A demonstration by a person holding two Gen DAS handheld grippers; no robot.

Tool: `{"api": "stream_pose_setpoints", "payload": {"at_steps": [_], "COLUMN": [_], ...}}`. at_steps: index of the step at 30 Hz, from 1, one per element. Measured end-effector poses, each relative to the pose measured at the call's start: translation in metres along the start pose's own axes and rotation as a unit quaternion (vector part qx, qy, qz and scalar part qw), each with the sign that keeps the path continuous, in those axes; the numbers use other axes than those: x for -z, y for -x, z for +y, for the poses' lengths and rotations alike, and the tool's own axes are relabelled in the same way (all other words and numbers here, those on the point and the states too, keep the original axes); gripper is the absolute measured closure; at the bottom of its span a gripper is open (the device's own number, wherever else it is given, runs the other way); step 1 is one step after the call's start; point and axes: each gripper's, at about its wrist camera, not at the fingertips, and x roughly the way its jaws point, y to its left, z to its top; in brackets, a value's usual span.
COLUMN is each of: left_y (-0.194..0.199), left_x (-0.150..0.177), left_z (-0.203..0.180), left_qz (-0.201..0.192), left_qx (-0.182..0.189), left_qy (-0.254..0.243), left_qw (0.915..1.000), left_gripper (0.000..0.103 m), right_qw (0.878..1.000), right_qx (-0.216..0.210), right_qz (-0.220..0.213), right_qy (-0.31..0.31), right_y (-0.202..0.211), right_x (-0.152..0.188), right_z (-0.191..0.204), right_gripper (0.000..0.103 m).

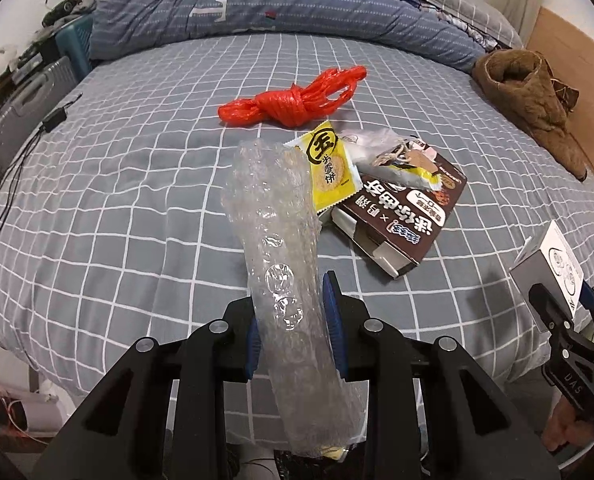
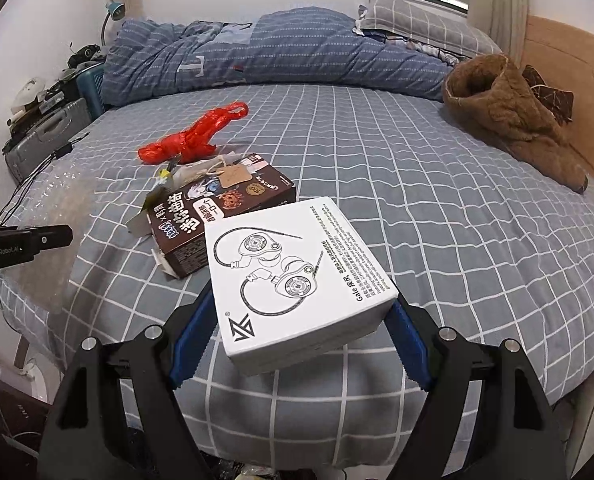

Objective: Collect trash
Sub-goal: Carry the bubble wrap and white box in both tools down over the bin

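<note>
A bedroom: a bed [image 1: 137, 184] with a grey checked sheet, trash scattered mid-mattress. From my left wrist view, my left gripper [image 1: 295, 332] is closed fairly narrow on a roll of clear bubble wrap [image 1: 277, 240], which sticks out forward above the sheet. Beyond lie a red plastic bag [image 1: 293, 102], a yellow snack wrapper [image 1: 331, 164] and a brown carton [image 1: 401, 216].

From my right wrist view, my right gripper [image 2: 303, 324] is spread wide, pads against both sides of a white earphone box [image 2: 293, 276]. I judge both loads should be carried level with a steady squeeze to wherever trash goes; no bin is visible.

Two boxes: white [image 2: 297, 276], brown [image 2: 221, 216]; one red bag [image 1: 293, 100].
</note>
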Motion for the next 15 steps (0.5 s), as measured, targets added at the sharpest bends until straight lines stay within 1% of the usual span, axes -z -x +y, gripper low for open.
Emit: {"api": "stream_pose_setpoints", "payload": {"at_steps": [15], "left_y": [0.032], "left_x": [0.027], "left_z": [-0.009], "left_qz": [-0.01], "left_qx": [0.012], "left_qy": [0.001], "left_qw": [0.9999], "left_gripper": [0.076], "right_qw": [1.0], "right_qx": [-0.002], "right_qz": [-0.007], "right_qy": [-0.003], "right_y": [0.037], "right_x": [0.015], "right_z": [0.01], "right_gripper": [0.027]}}
